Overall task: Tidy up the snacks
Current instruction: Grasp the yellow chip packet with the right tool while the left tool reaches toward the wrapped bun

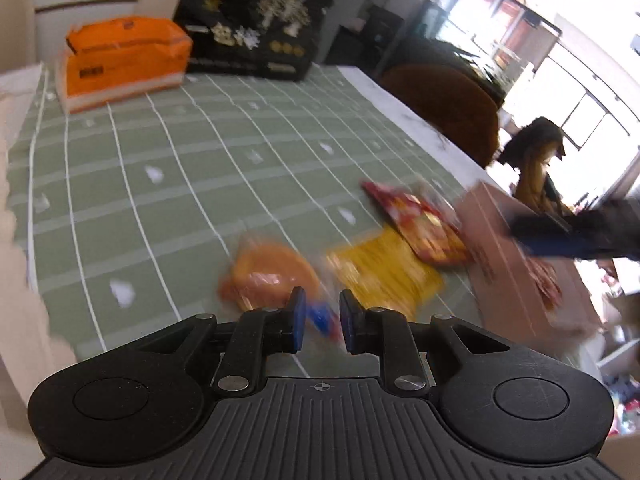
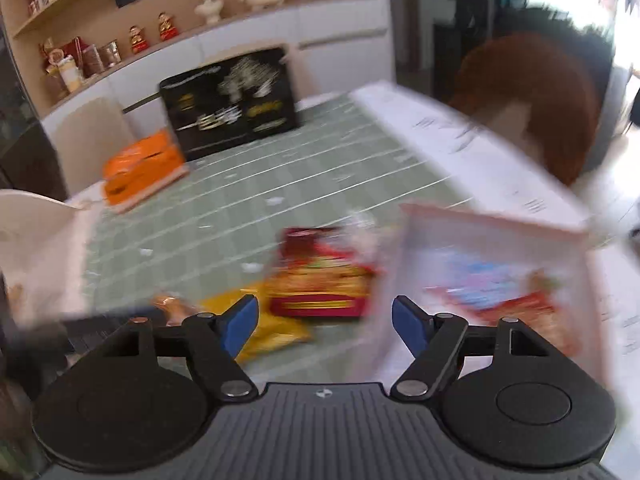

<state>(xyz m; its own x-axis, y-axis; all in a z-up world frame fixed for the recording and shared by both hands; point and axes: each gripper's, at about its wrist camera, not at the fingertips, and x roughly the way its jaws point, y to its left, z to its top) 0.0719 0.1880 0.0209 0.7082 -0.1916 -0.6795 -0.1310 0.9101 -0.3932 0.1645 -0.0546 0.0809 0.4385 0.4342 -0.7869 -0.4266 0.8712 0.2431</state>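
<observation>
At the far left of the green checked tablecloth [image 1: 160, 152] an orange pack [image 1: 124, 60] is seen, with a black box [image 1: 252, 20] just to its right. Nearer, an orange snack bag [image 1: 268, 272], a yellow packet [image 1: 384, 272] and a red packet [image 1: 420, 224] are laid left to right, beside a pink box [image 2: 496, 264] with packets inside. The left gripper [image 1: 322, 316] is held nearly shut, nothing clamped, a blurred blue item behind the gap. The right gripper [image 2: 324, 320] is held apart, empty.
</observation>
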